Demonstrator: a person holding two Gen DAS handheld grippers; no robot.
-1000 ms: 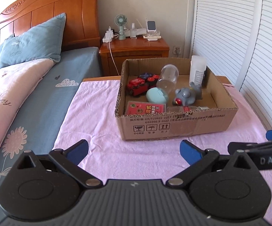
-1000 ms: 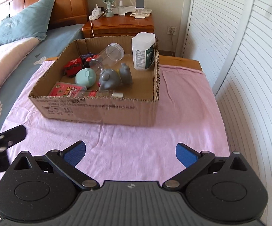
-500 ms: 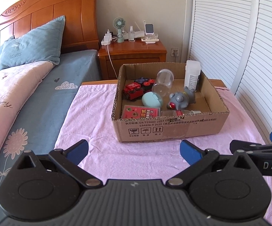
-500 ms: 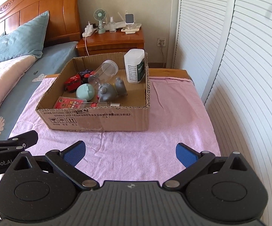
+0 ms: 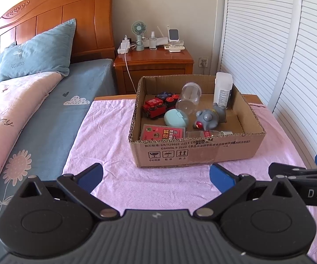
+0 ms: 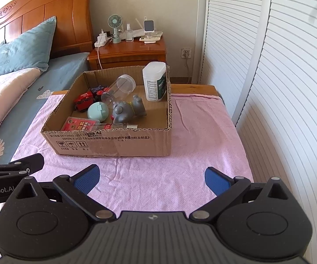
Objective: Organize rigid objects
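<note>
A cardboard box [image 5: 193, 151] [image 6: 114, 145] stands on a table under a pink cloth [image 5: 114, 132]. In it lie a red toy train [image 5: 154, 107], a clear jar [image 5: 189, 98], a mint round case [image 5: 176, 117], a grey toy [image 5: 210, 117], a red card pack [image 5: 161, 132], a small bottle [image 5: 206, 134] and an upright white bottle [image 5: 223, 89] [image 6: 155, 81]. My left gripper [image 5: 156, 176] is open and empty, well short of the box. My right gripper [image 6: 150, 177] is open and empty, likewise near the table's front.
A bed [image 5: 37, 110] with pillows lies to the left. A wooden nightstand [image 5: 154, 66] with a fan and small items stands behind the table. White louvred doors [image 6: 279, 88] run along the right. Each gripper shows at the edge of the other's view.
Both grippers have drawn back and risen away from the box, which now looks smaller and farther. Both stay open and empty.
</note>
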